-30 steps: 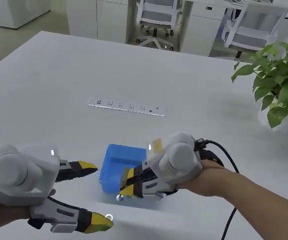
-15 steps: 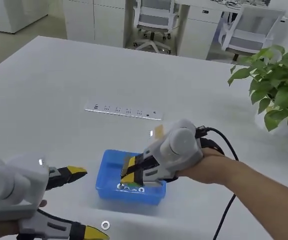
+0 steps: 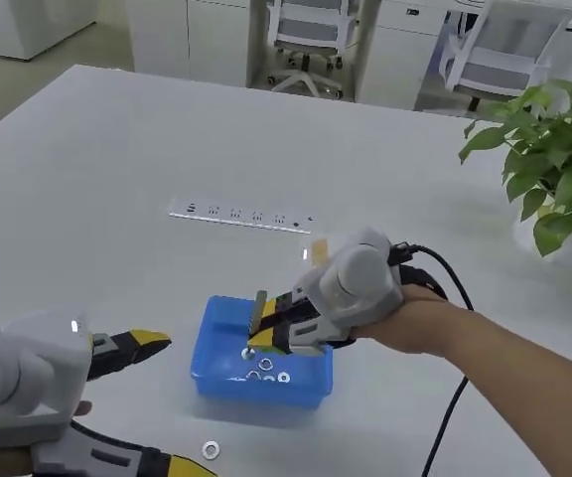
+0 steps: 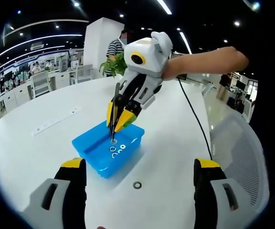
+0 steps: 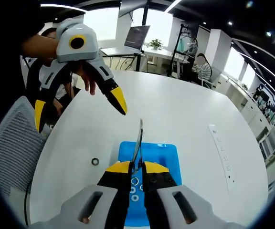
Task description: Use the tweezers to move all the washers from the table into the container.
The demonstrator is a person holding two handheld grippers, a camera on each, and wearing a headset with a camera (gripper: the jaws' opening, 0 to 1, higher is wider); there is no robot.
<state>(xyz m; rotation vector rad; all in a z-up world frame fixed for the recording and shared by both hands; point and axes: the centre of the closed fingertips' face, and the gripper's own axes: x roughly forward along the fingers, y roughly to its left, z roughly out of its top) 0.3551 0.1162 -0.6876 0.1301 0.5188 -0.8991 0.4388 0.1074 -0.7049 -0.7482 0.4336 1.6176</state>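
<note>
Washers, several of them, lie bunched on the floor of the blue container, toward its near side. One loose washer sits on the white table just in front of the container. It is apart from the container's wall, between it and the table edge on your side.

Your right gripper has its jaws pressed together on the tweezers. It clamps them by the upper part, so they stand nearly upright with their tips down inside the container. A washer lies right at the tips; you cannot tell from these views whether it is pinched or lying free.

Your left gripper is spread wide and hovers low to the left of the container. In the left gripper view the loose washer shows down on the table between those two jaws, touching neither.

Beyond the container you have broad open tabletop as far as a white power strip, which lies well apart from it. A leafy plant stands at the right side of the table, well away from both grippers. On the near side the table's edge curves past close to the loose washer, with a mesh chair just beyond it.
</note>
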